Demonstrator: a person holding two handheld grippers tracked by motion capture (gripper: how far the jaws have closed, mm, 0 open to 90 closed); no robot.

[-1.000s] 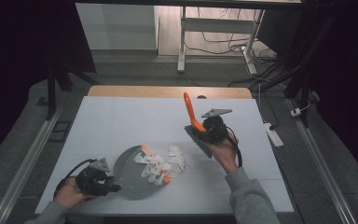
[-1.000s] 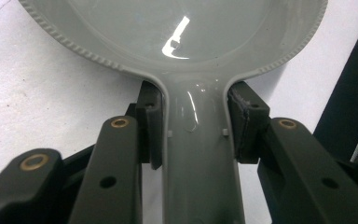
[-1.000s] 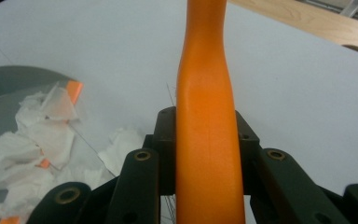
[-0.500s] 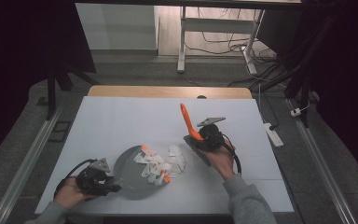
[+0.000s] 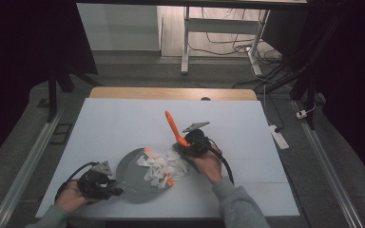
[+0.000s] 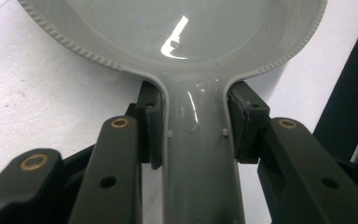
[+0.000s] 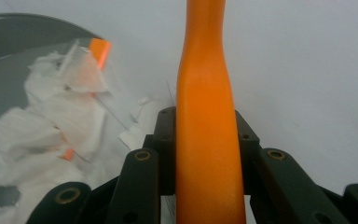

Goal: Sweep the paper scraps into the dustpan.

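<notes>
A grey dustpan (image 5: 129, 176) lies flat on the white table, its handle (image 6: 198, 158) clamped between the pads of my left gripper (image 5: 105, 184) (image 6: 198, 133) at the front left. White paper scraps with orange bits (image 5: 162, 166) (image 7: 51, 126) are heaped over the pan's right rim and on the table beside it. My right gripper (image 5: 189, 144) (image 7: 205, 135) sits just right of the heap, shut on an orange handle (image 5: 173, 126) (image 7: 205, 116) that sticks up and leans left. What is at the handle's lower end is hidden behind the gripper.
The white table top (image 5: 123, 123) stretches bare behind the pan. A wooden strip (image 5: 171, 93) runs along its far edge. A white power strip (image 5: 278, 135) lies on the floor to the right, and metal rails run along both sides.
My right gripper has come down and to the left with the orange handle, ending next to the scraps. The left gripper and the dustpan have stayed put.
</notes>
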